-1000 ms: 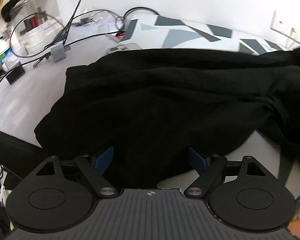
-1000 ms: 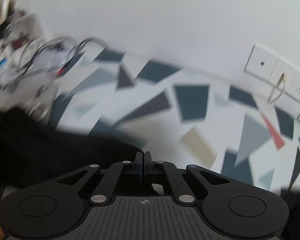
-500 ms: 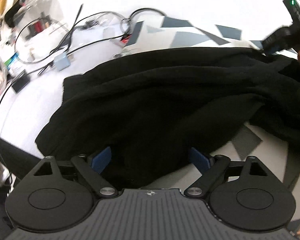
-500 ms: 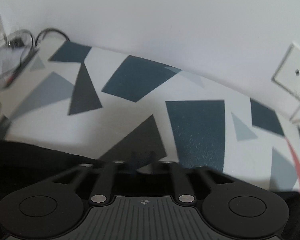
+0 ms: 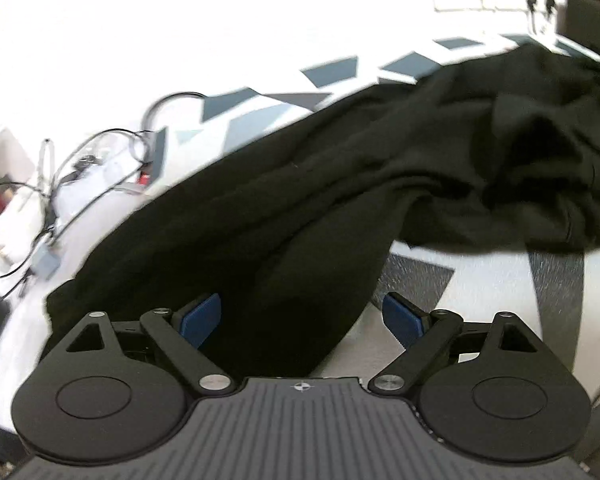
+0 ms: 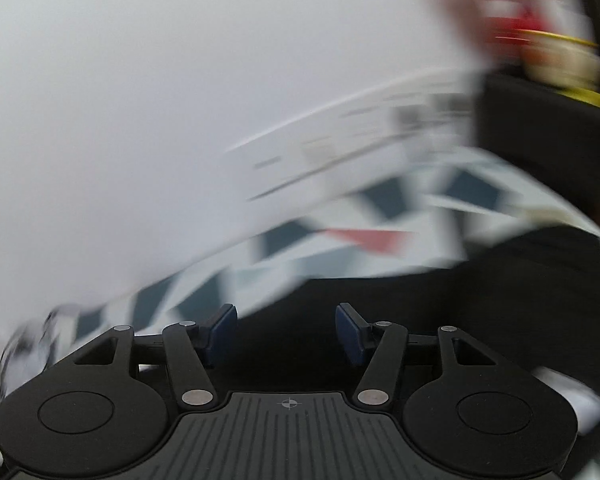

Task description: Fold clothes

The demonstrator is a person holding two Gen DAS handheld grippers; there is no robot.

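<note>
Black garment (image 5: 339, 184) lies rumpled across tabletop (image 5: 479, 280) with geometric-print cover, spread from near left to far right. Left gripper (image 5: 301, 316): blue fingers (image 5: 200, 316) wide apart, garment edge between them, pads not pressing cloth. Right gripper (image 6: 286, 328): view blurred; fingers (image 6: 349, 330) part-way apart and opening, dark cloth below, nothing clamped. Tangled cables (image 5: 80, 168) at far left.

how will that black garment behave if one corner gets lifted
The black garment will probably be floppy: it lies in soft folds and wrinkles on the patterned cloth. Lifted by one corner, it would likely sag and trail rather than hold shape. It looks fairly thick, so perhaps a bit heavy, and unlikely to slip.
</note>
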